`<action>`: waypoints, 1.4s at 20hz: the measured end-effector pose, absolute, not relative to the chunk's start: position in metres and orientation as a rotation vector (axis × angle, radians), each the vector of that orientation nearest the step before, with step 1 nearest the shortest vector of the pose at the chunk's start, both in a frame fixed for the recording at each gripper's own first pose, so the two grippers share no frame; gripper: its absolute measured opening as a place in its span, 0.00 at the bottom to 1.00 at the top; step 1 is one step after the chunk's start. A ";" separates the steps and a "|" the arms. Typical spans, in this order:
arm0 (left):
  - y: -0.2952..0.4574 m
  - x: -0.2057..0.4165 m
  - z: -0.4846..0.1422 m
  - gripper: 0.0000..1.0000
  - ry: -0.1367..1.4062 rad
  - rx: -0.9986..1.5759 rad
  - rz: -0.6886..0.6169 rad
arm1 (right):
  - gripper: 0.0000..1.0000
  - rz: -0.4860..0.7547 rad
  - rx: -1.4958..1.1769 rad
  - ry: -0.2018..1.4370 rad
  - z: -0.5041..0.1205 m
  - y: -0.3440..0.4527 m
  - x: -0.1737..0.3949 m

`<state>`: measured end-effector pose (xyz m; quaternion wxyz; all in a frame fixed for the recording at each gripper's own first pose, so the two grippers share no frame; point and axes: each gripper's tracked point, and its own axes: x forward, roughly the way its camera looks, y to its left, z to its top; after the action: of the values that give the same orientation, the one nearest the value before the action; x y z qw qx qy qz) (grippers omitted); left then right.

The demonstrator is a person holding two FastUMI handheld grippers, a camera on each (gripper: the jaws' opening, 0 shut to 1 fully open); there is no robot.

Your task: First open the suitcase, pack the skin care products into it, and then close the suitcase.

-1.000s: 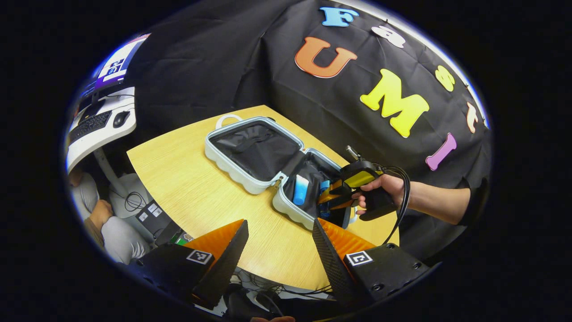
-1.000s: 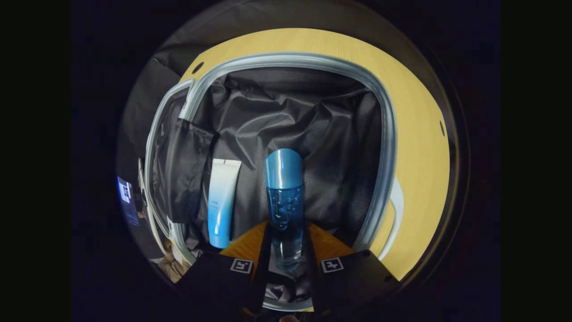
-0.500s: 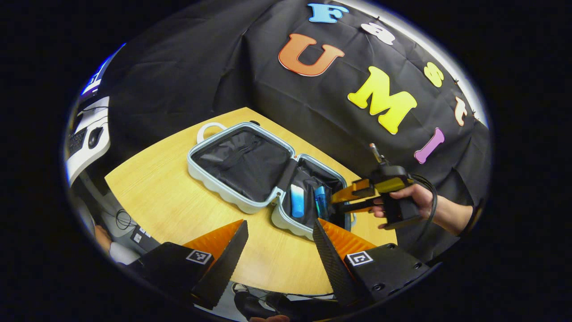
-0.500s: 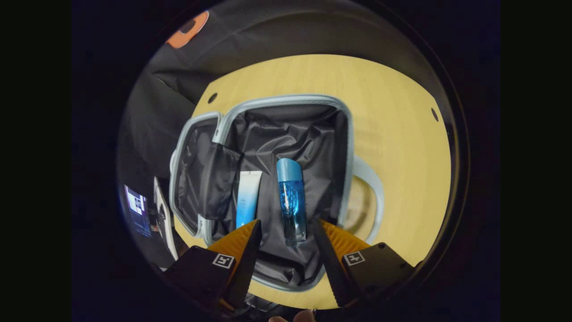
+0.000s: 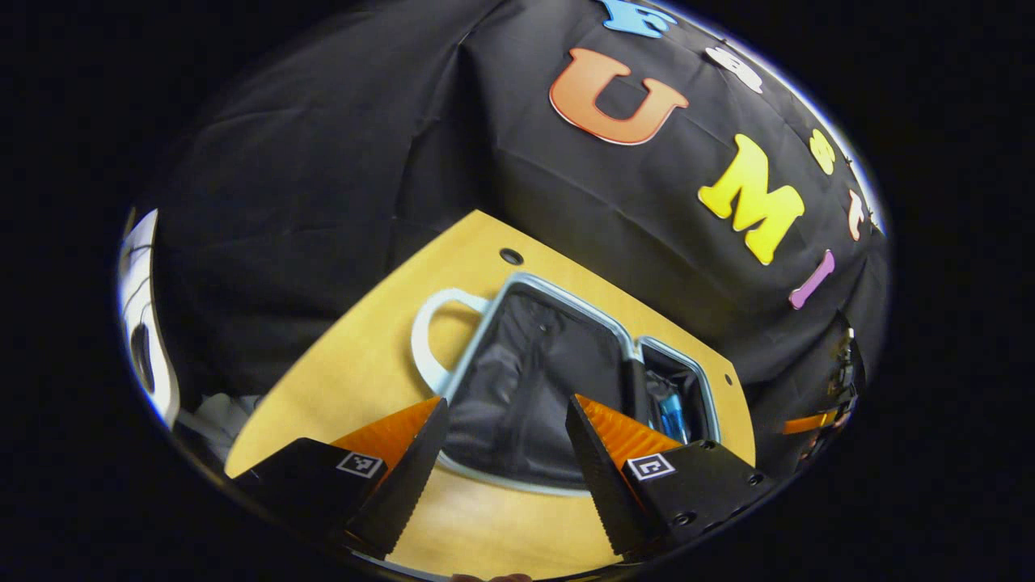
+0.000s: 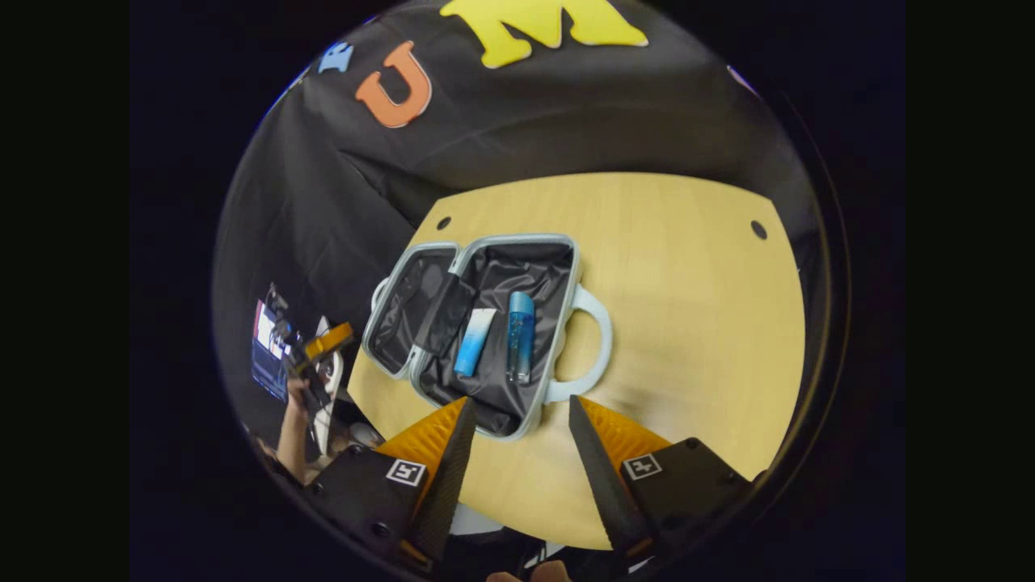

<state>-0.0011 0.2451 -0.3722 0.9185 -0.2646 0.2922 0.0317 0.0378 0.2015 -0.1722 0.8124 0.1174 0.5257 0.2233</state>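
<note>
Both grippers' jaws wide apart, empty; bottle (image 5: pixel 673 415) half-hidden inside open suitcase (image 5: pixel 485 477).

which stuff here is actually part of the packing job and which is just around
Part of the job:
suitcase, open on the table
white and blue tube, inside it
blue bottle, beside the tube
left gripper
right gripper

Just around:
wooden table
screen beyond the table

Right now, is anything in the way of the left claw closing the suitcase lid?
Nothing visible is. The left claw hangs open right over the empty lid half, and the tube and bottle lie flat inside the other half.
</note>
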 end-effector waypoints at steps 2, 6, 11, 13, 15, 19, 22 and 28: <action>0.273 0.035 -0.388 0.94 0.584 -0.534 0.067 | 0.65 0.484 0.305 1.110 -0.168 0.198 0.026; 0.300 0.075 -0.428 0.94 0.673 -0.479 0.076 | 0.71 0.448 0.364 1.170 -0.180 0.182 -0.004; 0.309 0.094 -0.468 0.93 0.788 -0.482 0.073 | 0.70 0.387 0.352 1.189 -0.193 0.165 -0.019; 0.308 0.095 -0.477 0.75 0.821 -0.493 0.070 | 0.71 0.367 0.377 1.185 -0.192 0.163 -0.020; 0.308 0.099 -0.478 0.48 0.817 -0.491 0.083 | 0.71 0.354 0.397 1.182 -0.193 0.162 -0.021; 0.301 0.101 -0.464 0.18 0.813 -0.448 0.074 | 0.71 0.352 0.433 1.183 -0.197 0.165 -0.023; 0.301 0.105 -0.434 0.10 0.769 -0.379 0.076 | 0.71 0.365 0.452 1.164 -0.195 0.165 -0.023; 0.262 0.107 -0.309 0.08 0.631 -0.302 0.068 | 0.71 0.362 0.542 1.124 -0.189 0.146 -0.023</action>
<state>0.1071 0.2621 -0.3085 0.9389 -0.1479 0.3090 0.0334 -0.0234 0.1456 -0.1885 0.7963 0.2523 0.5233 0.1687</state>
